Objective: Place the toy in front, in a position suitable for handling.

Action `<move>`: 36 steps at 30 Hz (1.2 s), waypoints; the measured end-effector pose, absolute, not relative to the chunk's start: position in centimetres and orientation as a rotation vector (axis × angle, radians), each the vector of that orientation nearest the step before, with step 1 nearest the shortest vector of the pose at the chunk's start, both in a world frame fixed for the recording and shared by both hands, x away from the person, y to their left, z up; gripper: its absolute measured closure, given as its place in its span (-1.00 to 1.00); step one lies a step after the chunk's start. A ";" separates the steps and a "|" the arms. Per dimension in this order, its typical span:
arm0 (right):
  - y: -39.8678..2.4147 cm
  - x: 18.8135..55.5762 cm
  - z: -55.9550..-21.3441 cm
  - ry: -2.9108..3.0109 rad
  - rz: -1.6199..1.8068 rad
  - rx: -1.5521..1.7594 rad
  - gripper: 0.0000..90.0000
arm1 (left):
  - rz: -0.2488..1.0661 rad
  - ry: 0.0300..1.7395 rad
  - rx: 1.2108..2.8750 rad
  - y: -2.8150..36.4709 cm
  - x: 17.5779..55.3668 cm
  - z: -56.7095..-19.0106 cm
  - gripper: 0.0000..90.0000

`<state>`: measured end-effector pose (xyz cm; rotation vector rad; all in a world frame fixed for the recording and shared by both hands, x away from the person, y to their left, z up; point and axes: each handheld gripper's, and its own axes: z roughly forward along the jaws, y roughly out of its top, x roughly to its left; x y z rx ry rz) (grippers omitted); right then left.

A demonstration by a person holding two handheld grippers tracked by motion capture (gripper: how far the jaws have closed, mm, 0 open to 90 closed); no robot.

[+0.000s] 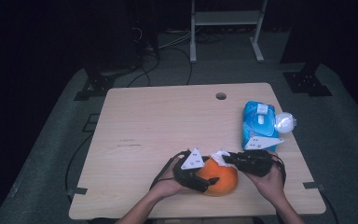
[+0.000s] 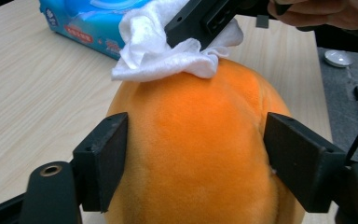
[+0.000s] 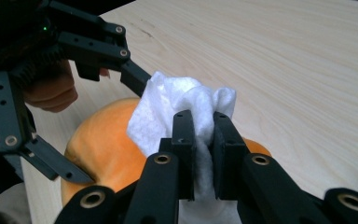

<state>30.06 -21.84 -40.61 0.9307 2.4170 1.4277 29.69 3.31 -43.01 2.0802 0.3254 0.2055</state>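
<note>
An orange plush ball [image 1: 221, 179] rests on the wooden table [image 1: 168, 121] near its front edge. My left gripper [image 1: 209, 181] holds it from the left. In the left gripper view both pads press the sides of the plush ball [image 2: 196, 140]. My right gripper [image 1: 226, 158] comes in from the right, shut on a crumpled white wipe [image 1: 220, 155]. The wipe [image 2: 154, 51] lies against the top of the plush ball. In the right gripper view the wipe [image 3: 177, 102] bulges out past my right gripper [image 3: 204, 140], over the orange plush [image 3: 107, 144].
A blue pack of wet wipes [image 1: 258, 123] lies at the table's right side, with a white round object [image 1: 285, 122] beside it at the edge. A cable hole [image 1: 221, 96] sits near the far edge. Bare wood stretches across the left and middle.
</note>
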 end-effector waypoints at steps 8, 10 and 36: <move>-22.2 30.0 -40.6 2.502 1.455 0.859 0.80 | 0.010 0.496 2.057 4.4 31.9 -44.0 -0.90; -22.1 30.0 -40.6 2.502 1.454 0.861 0.80 | 0.015 0.457 2.068 4.2 31.6 -43.9 -0.69; -22.6 30.1 -40.5 2.407 1.410 0.913 0.81 | 0.181 0.339 2.027 5.1 30.7 -41.4 -0.60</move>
